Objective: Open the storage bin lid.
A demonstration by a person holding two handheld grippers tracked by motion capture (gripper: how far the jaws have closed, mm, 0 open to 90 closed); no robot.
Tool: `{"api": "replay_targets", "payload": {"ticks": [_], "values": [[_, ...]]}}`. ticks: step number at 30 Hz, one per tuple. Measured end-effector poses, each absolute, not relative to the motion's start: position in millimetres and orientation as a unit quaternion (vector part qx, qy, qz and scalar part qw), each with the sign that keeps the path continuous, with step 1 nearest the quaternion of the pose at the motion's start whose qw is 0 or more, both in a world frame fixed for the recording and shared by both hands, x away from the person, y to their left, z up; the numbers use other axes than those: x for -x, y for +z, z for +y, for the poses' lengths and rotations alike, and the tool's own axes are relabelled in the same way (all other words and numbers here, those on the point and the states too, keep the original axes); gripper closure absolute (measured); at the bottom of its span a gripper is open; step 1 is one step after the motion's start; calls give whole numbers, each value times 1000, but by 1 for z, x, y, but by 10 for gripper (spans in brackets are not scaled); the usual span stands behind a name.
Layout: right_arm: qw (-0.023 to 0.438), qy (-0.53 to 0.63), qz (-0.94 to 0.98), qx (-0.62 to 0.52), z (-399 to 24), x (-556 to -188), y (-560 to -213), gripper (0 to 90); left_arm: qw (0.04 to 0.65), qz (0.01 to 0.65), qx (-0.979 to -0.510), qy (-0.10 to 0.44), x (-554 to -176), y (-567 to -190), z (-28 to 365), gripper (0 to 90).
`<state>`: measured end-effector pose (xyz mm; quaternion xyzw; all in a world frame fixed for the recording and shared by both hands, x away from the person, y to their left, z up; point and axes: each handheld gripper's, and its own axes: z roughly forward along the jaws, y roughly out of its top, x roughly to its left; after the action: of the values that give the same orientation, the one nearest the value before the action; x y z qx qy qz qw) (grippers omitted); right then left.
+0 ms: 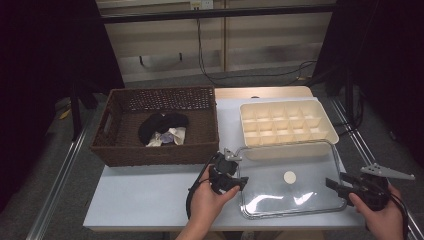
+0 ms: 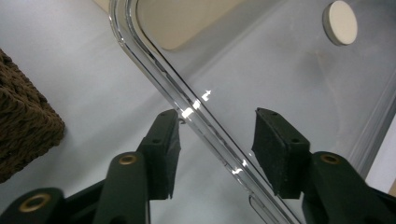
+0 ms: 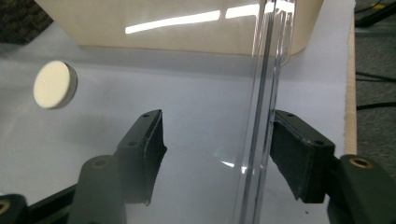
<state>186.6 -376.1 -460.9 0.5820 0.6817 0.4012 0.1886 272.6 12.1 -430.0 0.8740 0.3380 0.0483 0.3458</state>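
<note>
**A:** How do the two grippers stand?

**B:** The left gripper (image 1: 239, 181), at lower centre of the high view, has its jaws parted around the left rim of the clear plastic lid (image 1: 290, 192). In the left gripper view the rim runs diagonally between the pads (image 2: 167, 154); the left pad is at or just beside it, the right pad apart, so nothing is clamped. The right gripper (image 1: 334, 184), at lower right, is likewise unclenched: in its own view the lid's right rim rises between the jaws, close to the right pad (image 3: 299, 156), and I cannot tell if it touches.

**A:** Where is the lid?

**B:** Flat on the white table (image 1: 150, 195), lower centre-right of the high view, its far edge against the cream compartment box (image 1: 286, 125).

**A:** What does one view give that the others lack?

**B:** The high view alone shows the wicker basket (image 1: 155, 150) at centre left with a black cloth (image 1: 160, 122) and a pale cloth (image 1: 170, 136) inside. The gripper views show the pad gaps.

**A:** Counts?

**B:** Two grippers, one lid with one round white knob (image 1: 289, 176), one box, one basket, two hands.
</note>
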Motion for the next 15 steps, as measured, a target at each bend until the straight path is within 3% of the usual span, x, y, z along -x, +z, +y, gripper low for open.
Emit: {"api": "replay_targets", "payload": {"ticks": [15], "values": [[194, 398, 665, -601, -382, -168, -460, 388, 336, 322, -884, 37, -265, -429, 3, 561]]}}
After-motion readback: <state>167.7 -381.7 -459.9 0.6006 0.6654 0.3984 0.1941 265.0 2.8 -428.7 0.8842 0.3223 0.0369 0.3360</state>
